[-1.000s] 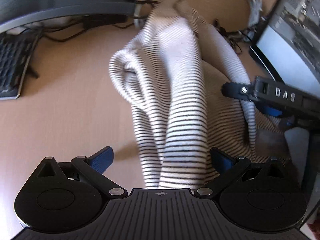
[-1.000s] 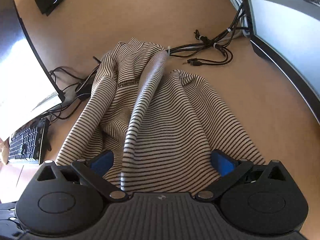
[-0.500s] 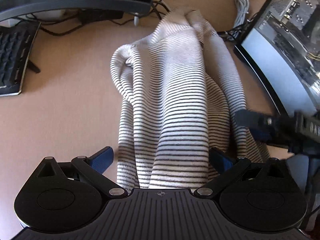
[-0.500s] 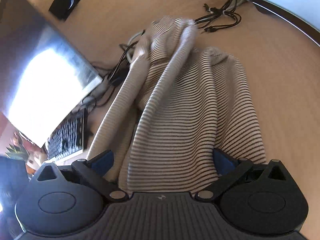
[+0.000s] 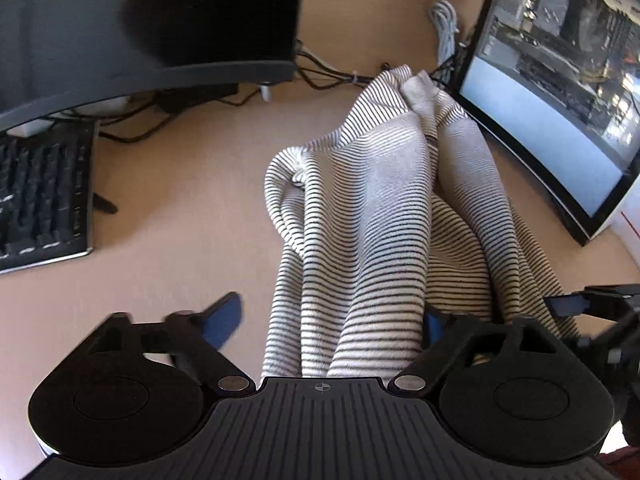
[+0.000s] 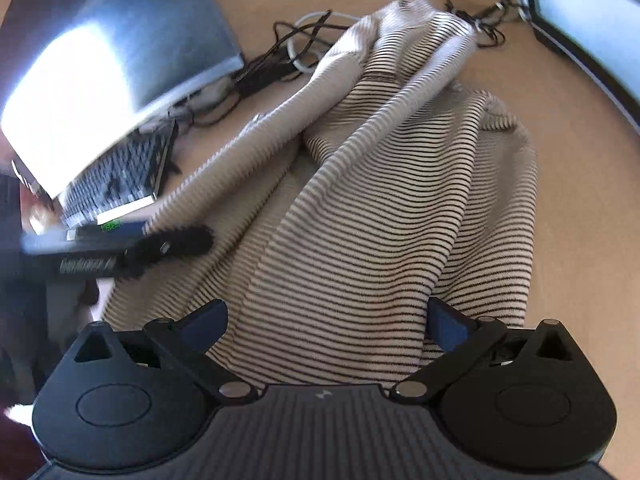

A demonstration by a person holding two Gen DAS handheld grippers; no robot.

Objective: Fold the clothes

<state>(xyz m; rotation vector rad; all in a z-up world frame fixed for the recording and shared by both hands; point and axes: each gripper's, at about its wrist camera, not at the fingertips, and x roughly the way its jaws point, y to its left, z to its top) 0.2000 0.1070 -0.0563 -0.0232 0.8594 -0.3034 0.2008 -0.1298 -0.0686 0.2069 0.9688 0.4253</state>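
Note:
A white and black striped garment lies bunched on the tan desk and runs up between my left gripper's wide-spread blue fingers. Its near end passes over the gripper body. In the right wrist view the same garment lies between my right gripper's wide-spread blue fingers. The left gripper shows at the left of that view, blurred. The right gripper shows at the right edge of the left wrist view. Where the cloth is held is hidden.
A black keyboard lies at the left under a dark curved monitor. A lit monitor stands at the right. Cables and a white cord lie behind the garment. Bare tan desk lies left of it.
Both grippers have drawn back and apart, stretching the garment toward me. The right gripper has swung left, bringing the keyboard and left gripper into its view.

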